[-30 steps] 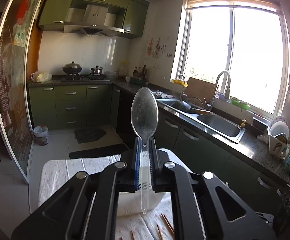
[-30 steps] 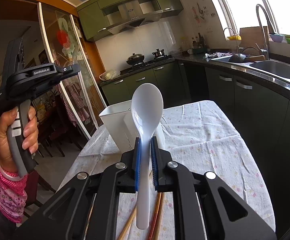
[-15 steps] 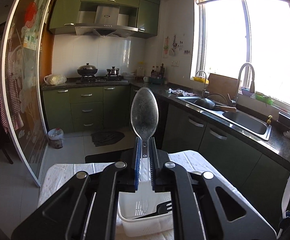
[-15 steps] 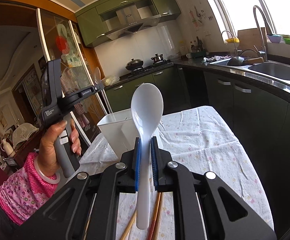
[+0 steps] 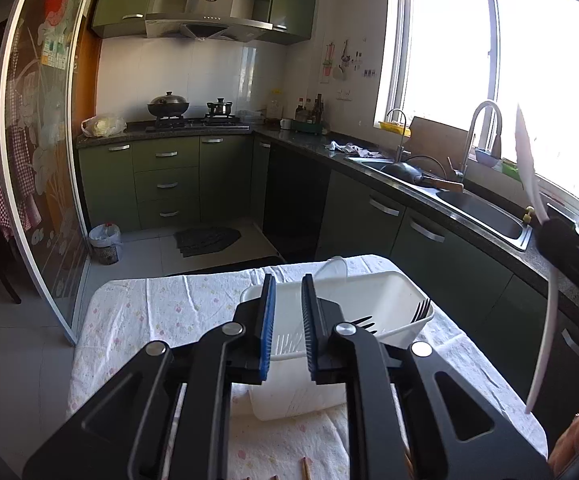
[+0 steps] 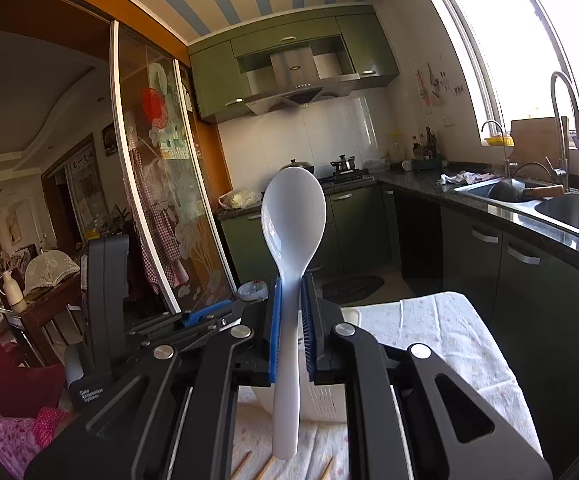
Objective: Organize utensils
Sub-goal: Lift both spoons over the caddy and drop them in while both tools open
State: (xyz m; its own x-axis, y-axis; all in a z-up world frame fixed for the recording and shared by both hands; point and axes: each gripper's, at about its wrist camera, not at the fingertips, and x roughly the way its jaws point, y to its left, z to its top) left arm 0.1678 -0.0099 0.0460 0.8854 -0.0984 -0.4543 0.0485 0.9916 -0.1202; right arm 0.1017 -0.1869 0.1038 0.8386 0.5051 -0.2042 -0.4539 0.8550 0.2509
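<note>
Right wrist view: right gripper clamps the white spoon upright at frame centre; white bin sits low, directly beneath. Left gripper, jaws just parted, holds nothing.

- It was a home kitchen: green cabinets lined two walls under a steel range hood.
- Pots stood on a gas stove; a sink with a tall faucet sat below a bright window.
- A glass sliding door opened onto a furnished living room.
</note>
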